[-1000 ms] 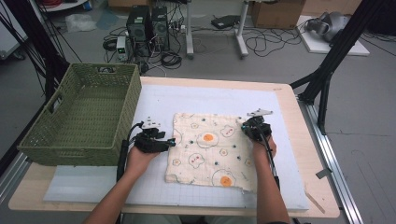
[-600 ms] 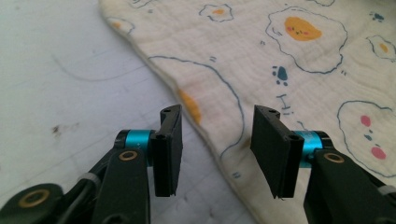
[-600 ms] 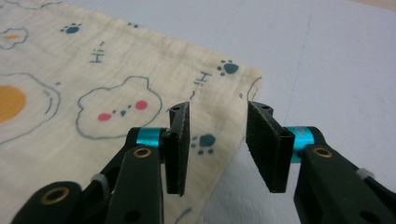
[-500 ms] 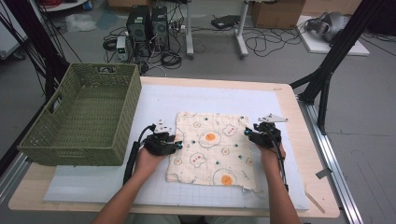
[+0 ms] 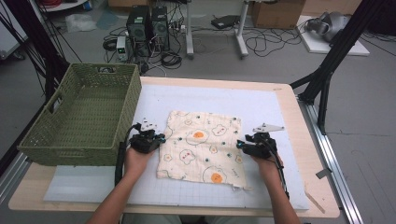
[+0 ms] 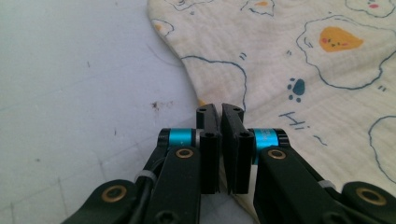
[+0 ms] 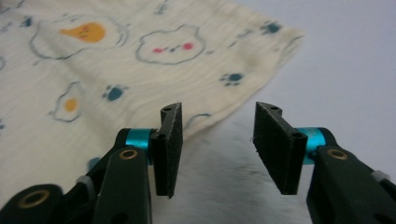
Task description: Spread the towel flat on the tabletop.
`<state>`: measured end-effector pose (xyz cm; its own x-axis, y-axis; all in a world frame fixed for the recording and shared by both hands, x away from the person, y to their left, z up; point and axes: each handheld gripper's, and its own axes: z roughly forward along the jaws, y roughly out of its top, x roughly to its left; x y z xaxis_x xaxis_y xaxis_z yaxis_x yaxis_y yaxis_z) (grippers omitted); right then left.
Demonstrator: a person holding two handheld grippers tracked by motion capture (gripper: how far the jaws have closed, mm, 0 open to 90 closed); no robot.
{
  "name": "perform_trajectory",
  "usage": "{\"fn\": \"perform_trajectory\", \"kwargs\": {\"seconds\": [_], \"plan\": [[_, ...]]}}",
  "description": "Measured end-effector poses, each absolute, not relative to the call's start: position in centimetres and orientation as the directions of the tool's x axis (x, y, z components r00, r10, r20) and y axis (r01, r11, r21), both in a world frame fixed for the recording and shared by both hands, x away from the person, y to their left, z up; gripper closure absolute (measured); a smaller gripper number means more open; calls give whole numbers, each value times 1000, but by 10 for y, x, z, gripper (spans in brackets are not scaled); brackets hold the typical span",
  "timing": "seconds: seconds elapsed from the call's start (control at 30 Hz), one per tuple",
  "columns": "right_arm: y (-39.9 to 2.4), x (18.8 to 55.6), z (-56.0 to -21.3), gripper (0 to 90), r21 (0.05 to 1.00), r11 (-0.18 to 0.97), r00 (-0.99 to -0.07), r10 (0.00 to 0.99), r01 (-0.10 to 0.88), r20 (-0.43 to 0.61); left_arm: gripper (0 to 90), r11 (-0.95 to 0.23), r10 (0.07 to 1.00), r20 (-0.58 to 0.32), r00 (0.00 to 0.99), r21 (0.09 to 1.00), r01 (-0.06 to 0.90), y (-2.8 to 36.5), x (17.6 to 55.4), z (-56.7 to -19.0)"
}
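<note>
A: L claw — jaws nearly pressed together, just been closing. Sits at the cloth's left edge. In the left gripper view the hem runs right up to the jaws, but can't tell if fabric is actually pinched; only a thin slit shows betw. the pads.

B: And the R claw?

A: Spread, w/ a clear gap, nothing betw. the pads. Sits just off the cloth's right edge, over bare mat. In the right gripper view the edge lies just ahead of one pad, other pad over the mat. Not gripping.

B: Hands?

A: Both come in from the near side of the table. Left hand holds the L claw by the cloth's left side, right hand holds the R claw by its right side. Claws face each other across the cloth.

B: Cloth itself?

A: Flat on the mat, about mid-table, betw. the two claws. Cream, w/ fried-egg, bear and paw prints. Roughly square, near-right corner a bit ragged, left edge curves in a little by the L claw.

B: Farther out?

A: Green woven basket at the table's left, well apart from the cloth, just beyond the L claw. Past the table: floor w/ cables and PC towers.
</note>
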<state>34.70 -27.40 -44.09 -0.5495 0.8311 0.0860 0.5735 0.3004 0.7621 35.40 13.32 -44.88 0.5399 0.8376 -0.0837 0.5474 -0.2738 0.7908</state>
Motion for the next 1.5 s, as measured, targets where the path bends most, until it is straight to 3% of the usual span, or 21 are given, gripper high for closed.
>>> {"fn": "perform_trajectory", "kwargs": {"seconds": [0.1, 0.17, 0.3, 0.33, 0.43, 0.57, 0.67, 0.77, 0.83, 0.93, 1.1, 1.17, 1.4, 1.5], "plan": [[-265, 347, -447, 701, 745, 329, -571, 816, 580, 83, 728, -273, 828, -93, 553, 794, 543, 134, 352, -446], [-267, 347, -446, 896, 740, 363, -584, 810, 567, 50, 595, -270, 822, -105, 559, 792, 547, 133, 350, -445], [-271, 346, -443, 895, 732, 388, -527, 849, 559, -48, 524, -290, 802, -105, 588, 792, 537, 131, 344, -441], [-275, 346, -442, 875, 740, 362, -504, 863, 567, -36, 524, -293, 798, -102, 594, 796, 530, 131, 343, -440], [-281, 344, -438, 690, 786, 258, -490, 869, 562, 66, 532, -295, 787, -99, 609, 806, 513, 131, 340, -436], [-270, 344, -440, 511, 791, 246, -525, 844, 561, 110, 532, -265, 787, -115, 606, 824, 501, 133, 338, -438], [-259, 350, -450, 569, 769, 262, -532, 839, 583, 117, 524, -262, 789, -124, 602, 818, 511, 134, 337, -440], [-253, 350, -450, 835, 768, 314, -551, 833, 559, 60, 528, -258, 789, -127, 601, 819, 512, 137, 336, -442], [-249, 350, -447, 862, 755, 390, -552, 833, 528, -45, 529, -257, 790, -130, 599, 818, 515, 139, 335, -443], [-254, 352, -445, 856, 730, 429, -479, 864, 533, -158, 531, -261, 786, -132, 604, 814, 519, 140, 332, -445], [-264, 347, -443, 618, 761, 351, -443, 892, 545, -94, 539, -272, 763, -149, 628, 808, 523, 138, 323, -446], [-267, 340, -440, 573, 773, 336, -452, 889, 539, -71, 556, -289, 750, -147, 645, 804, 520, 135, 318, -446], [-277, 303, -435, 528, 789, 355, -536, 843, 501, -39, 656, -389, 710, -78, 700, 784, 483, 125, 300, -449], [-274, 293, -434, 532, 789, 360, -573, 820, 498, -12, 779, -457, 690, -7, 724, 772, 443, 123, 294, -446]]}}
